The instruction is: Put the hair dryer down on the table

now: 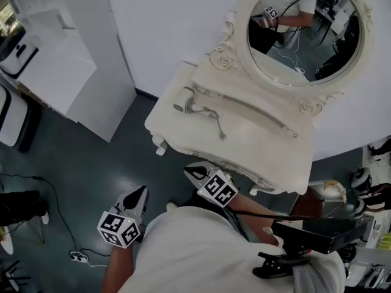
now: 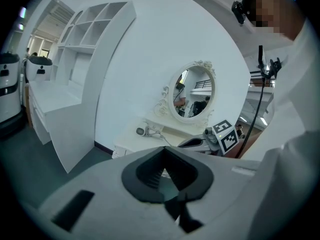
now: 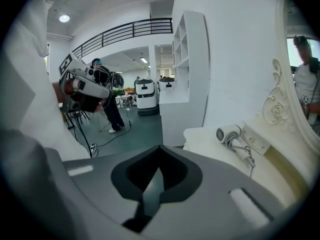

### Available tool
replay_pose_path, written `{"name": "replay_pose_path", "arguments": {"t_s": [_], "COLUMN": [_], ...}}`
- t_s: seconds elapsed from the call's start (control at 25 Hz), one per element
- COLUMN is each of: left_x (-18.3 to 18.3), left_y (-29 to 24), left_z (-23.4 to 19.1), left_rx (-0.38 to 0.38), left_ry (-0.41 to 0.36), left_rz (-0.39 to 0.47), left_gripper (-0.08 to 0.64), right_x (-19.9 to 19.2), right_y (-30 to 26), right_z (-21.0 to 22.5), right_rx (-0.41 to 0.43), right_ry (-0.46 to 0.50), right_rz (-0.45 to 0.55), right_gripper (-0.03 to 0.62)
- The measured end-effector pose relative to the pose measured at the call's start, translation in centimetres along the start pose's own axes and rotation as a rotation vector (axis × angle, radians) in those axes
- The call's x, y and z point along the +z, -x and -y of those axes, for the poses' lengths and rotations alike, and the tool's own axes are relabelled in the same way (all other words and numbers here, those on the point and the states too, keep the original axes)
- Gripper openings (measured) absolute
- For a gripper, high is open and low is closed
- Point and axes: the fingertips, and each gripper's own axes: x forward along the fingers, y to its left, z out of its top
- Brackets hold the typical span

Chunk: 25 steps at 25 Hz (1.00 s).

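On the dressing table (image 1: 269, 148): hair dryer (image 1: 183, 98) lies on its side near the left end, its cord (image 1: 215, 122) trailing across the top.
Left gripper (image 1: 140, 195): jaws pressed together, empty, over the floor, well apart from the hair dryer.
Right gripper (image 1: 190, 172): jaws closed, empty, near the table's front edge.

On my feed the desk (image 1: 269, 142) at centre frame looks cream-painted and smooth, with a soft satin sheen; I can't tell what lies under the paint. The hair dryer (image 1: 185, 99) on its left end is smooth white plastic. The mirror (image 1: 302, 32) at upper right is glossy glass in a carved cream frame. The floor (image 1: 79, 163) at left is dark, smooth and faintly shiny. The left gripper (image 1: 142, 191) and right gripper (image 1: 189, 171) have matt grey plastic shells. At bottom centre, the person's shirt (image 1: 201, 255) is white cloth.
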Motion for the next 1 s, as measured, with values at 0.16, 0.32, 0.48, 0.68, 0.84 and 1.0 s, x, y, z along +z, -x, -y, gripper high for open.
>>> {"name": "replay_pose_path", "arguments": {"t_s": [0.16,0.32,0.48,0.68,0.84,1.0], "left_x": [-1.5,-2.7,-3.5,-4.2,-4.4,-4.5], "left_y": [1.5,2.6,3.2,3.5,4.1,4.5], "left_z": [0.3,0.6,0.9,1.1,0.9,0.5], "left_rx": [-0.024,-0.037,-0.058,-0.08,-0.077,-0.068], "left_ry": [-0.016,-0.061,-0.074,-0.076,-0.07,-0.062], "left_rz": [-0.016,-0.036,-0.048,-0.056,-0.046,-0.039], "left_gripper": [-0.003,-0.003,-0.003,-0.003,-0.003,-0.002], "right_x": [-0.2,-0.2,0.5,0.6,0.6,1.0], "right_y": [0.8,1.1,1.0,1.2,1.1,0.9], "right_z": [-2.5,-4.7,-6.0,-7.1,-7.9,-8.3], "right_rx": [-0.019,-0.021,-0.023,-0.028,-0.024,-0.014], "right_ry": [-0.008,0.01,0.031,0.031,0.043,0.064], "right_rz": [0.007,0.002,0.014,0.015,0.007,0.001], "right_gripper": [0.0,0.0,0.0,0.0,0.0,0.0]}}
